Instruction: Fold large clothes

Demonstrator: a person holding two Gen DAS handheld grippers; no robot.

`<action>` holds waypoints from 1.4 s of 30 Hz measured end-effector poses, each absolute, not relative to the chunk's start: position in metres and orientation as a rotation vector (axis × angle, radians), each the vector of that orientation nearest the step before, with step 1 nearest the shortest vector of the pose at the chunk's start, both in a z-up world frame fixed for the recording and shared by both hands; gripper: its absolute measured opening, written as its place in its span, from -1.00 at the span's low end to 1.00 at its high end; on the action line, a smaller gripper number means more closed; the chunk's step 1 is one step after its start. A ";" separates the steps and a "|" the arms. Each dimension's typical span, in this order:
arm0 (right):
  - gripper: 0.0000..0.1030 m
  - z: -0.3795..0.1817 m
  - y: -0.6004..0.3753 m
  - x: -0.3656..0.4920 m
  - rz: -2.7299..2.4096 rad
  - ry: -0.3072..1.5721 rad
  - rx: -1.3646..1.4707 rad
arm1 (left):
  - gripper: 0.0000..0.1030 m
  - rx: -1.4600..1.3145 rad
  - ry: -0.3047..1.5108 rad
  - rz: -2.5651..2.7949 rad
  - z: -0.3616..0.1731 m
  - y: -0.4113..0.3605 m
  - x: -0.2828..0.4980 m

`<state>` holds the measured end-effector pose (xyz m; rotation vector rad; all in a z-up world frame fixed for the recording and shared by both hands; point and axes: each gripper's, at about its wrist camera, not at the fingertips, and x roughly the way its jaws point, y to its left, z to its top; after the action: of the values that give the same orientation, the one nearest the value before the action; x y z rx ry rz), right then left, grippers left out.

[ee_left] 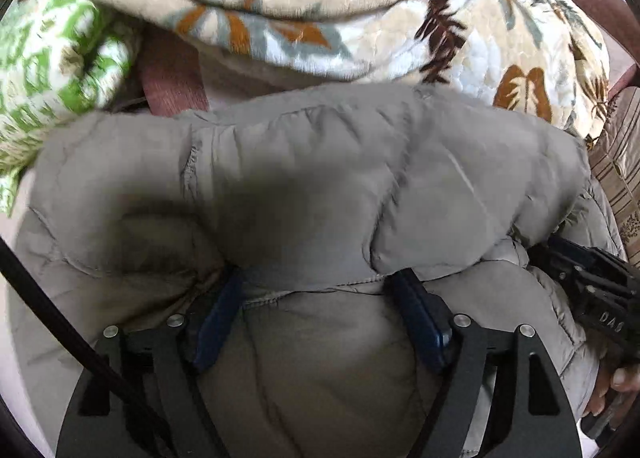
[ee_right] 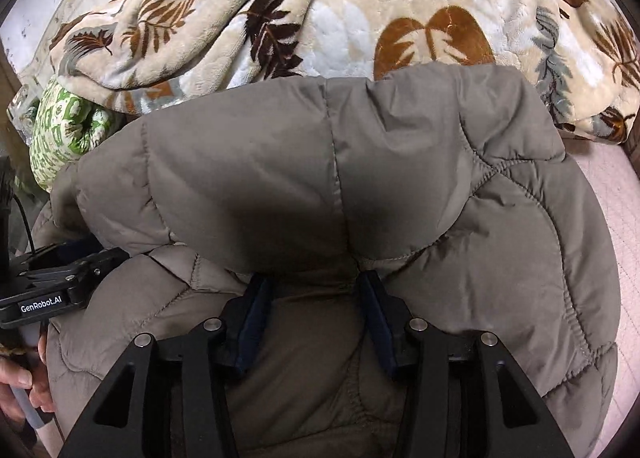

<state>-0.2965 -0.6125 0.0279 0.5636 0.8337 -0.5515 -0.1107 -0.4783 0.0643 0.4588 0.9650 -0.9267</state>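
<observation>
Quilted grey-brown padded jacket (ee_left: 304, 178), folded over on itself, with a thick upper fold lying across a lower layer; it rests on a pale pink bed surface (ee_right: 612, 226), whose bare part shows at the jacket's right edge in the right wrist view. Left gripper (ee_left: 320, 290): blue-padded fingers (ee_left: 218, 322) spread apart, tips tucked under the rim of the upper fold, padding bulging between them; the pads do not visibly squeeze the cloth. Right gripper (ee_right: 314, 290): fingers (ee_right: 256, 318) set closer together, tips likewise hidden beneath the fold; whether they pinch the fabric cannot be told. Each gripper appears at the other view's margin, held by a hand (ee_right: 20, 386). Beyond the jacket's far edge lies a cream blanket (ee_right: 320, 18) with brown and grey leaf print; a green-and-white patterned cloth (ee_left: 52, 70) sits towards the far left corner.
</observation>
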 end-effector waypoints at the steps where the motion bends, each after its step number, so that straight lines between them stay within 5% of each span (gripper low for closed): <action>1: -0.04 0.033 -0.611 -0.300 -0.553 0.826 0.570 | 0.49 0.441 0.961 -0.927 0.070 -0.472 -0.113; 8: 0.01 0.099 -0.559 -0.388 -0.590 0.603 0.573 | 0.49 0.363 0.842 -0.931 0.117 -0.390 -0.149; 13: 0.01 0.090 -0.503 -0.456 -0.592 0.514 0.645 | 0.49 0.398 0.773 -0.881 0.106 -0.331 -0.190; 42: 0.03 0.027 -0.519 -0.412 -0.652 0.668 0.643 | 0.64 0.320 0.857 -0.779 0.063 -0.312 -0.160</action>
<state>-0.4125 -0.5185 0.0268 0.6432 0.6681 -0.6518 -0.1600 -0.3122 0.0625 0.3203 0.8570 -0.7793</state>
